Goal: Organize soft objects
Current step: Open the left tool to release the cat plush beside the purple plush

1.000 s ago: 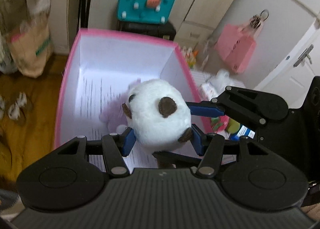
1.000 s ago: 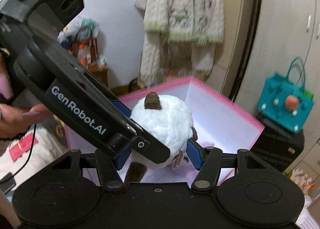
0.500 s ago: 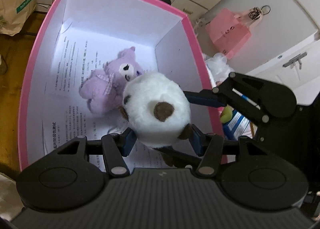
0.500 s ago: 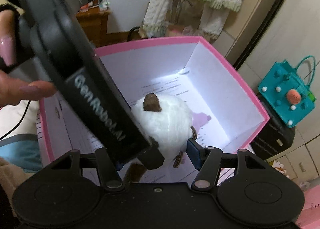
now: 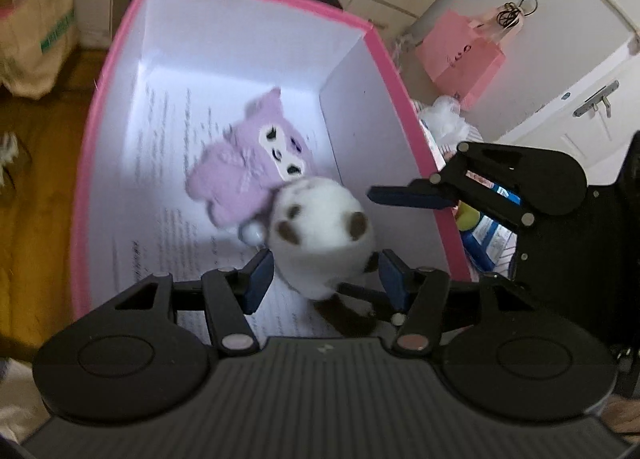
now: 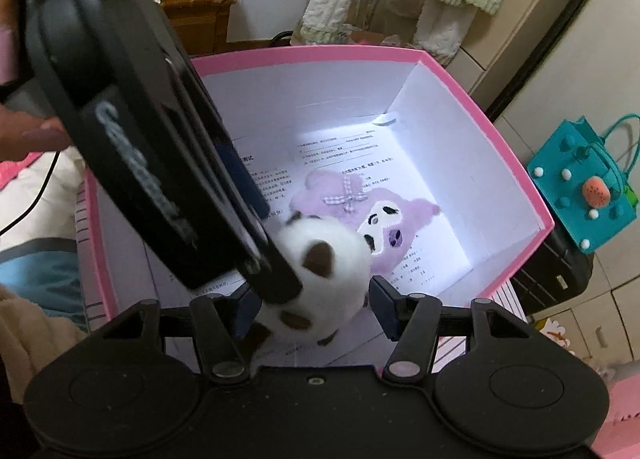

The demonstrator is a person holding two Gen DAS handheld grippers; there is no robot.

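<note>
Counts:
- Plush toys in the pink box (image 5: 384, 71): two. One white plush (image 5: 320, 231) with brown patches, one purple plush (image 5: 244, 175) by the box's right wall, touching each other.
- Boxes: one, pink rim, white inside.
- Printed paper sheets (image 6: 348, 147) lining the box floor: more than one; exact number can't be told.
- Bags outside the box: one teal bag (image 6: 580, 199), one pink bag (image 5: 464, 59), one brown paper bag (image 5: 36, 19).
- Grippers: two, left gripper (image 5: 320, 275), right gripper (image 6: 312, 307).
</note>
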